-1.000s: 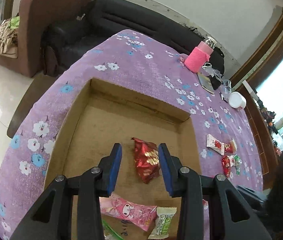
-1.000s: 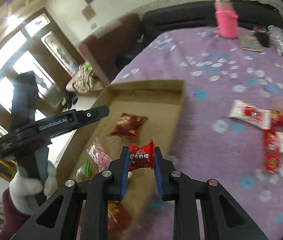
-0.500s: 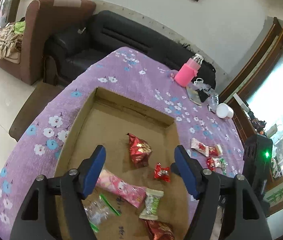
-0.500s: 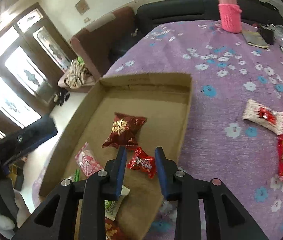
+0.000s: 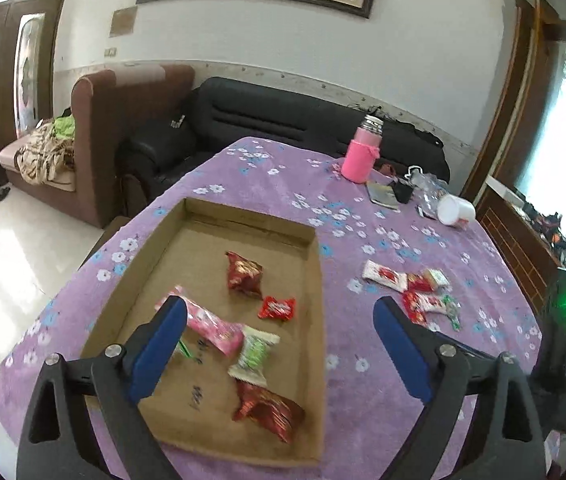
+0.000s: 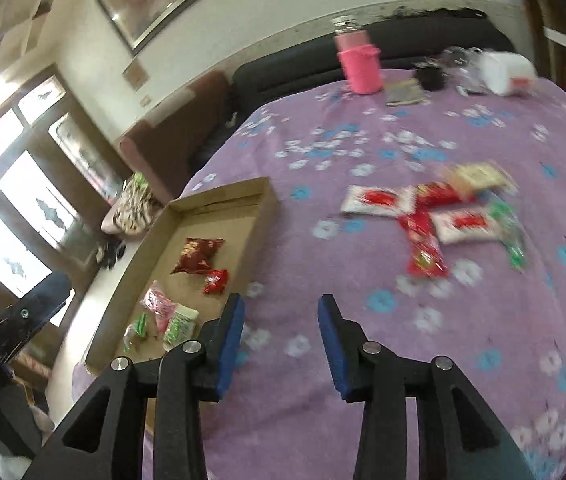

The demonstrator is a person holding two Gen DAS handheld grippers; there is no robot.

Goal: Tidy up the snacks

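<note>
Red and white snacks (image 6: pixel 435 216) lie near the table's right edge, ahead and right of the right gripper (image 6: pixel 281 340). Its empty jaws are opening; it is nearer than the left gripper (image 5: pixel 279 344), also opening empty.

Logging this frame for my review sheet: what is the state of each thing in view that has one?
Left claw: empty, jaws opening.
Right claw: empty, jaws opening, over the cloth.
Cardboard tray: open-topped, partly filled.
Small red candy: lying loose in the tray.
Dark red packet: lying flat in the tray.
Snack pile: on the cloth, outside the tray.
Pink bottle: upright, capped.
White cup: tipped on its side.
</note>
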